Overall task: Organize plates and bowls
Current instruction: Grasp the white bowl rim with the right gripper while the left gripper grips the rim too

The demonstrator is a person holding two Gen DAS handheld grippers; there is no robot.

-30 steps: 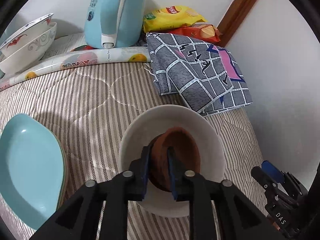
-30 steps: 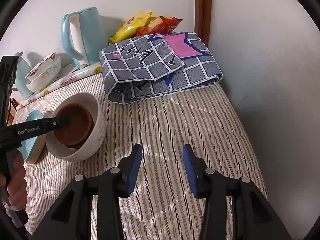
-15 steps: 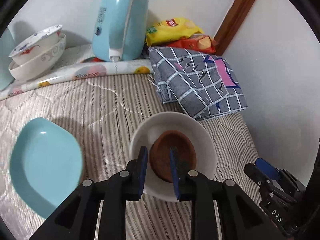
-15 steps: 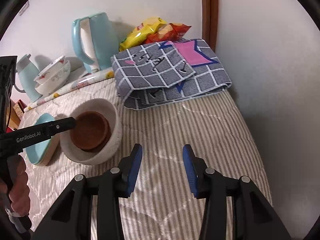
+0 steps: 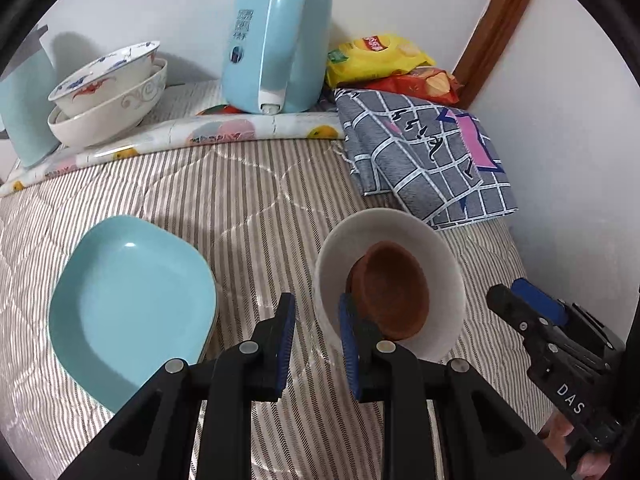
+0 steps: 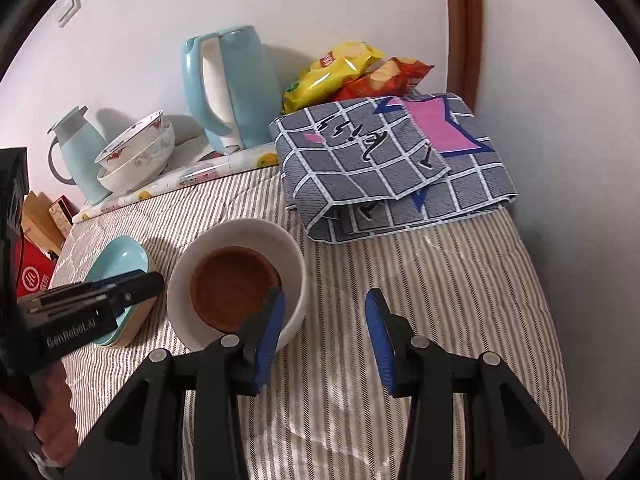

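Note:
A white bowl (image 5: 436,248) with a small brown bowl (image 5: 390,292) nested inside stands on the striped bedcover; it also shows in the right wrist view (image 6: 288,248), brown bowl (image 6: 234,284). A stack of light-blue plates (image 5: 128,304) lies to its left (image 6: 124,256). Two patterned white bowls (image 5: 108,92) are stacked at the back left (image 6: 138,152). My left gripper (image 5: 316,320) is open and empty, just left of the white bowl's near rim. My right gripper (image 6: 325,312) is open and empty, just right of the white bowl, its left finger by the rim.
A light-blue kettle (image 5: 276,40) stands at the back on a fruit-print mat (image 5: 224,132). A folded grey checked cloth (image 5: 424,160) and snack bags (image 5: 376,56) fill the back right corner. A blue flask (image 6: 76,152) stands at the far left. White walls close the right side.
My left gripper has let go of the brown bowl, opened and pulled back to the left. The brown bowl now rests inside the white bowl. My right gripper has moved closer to the white bowl.

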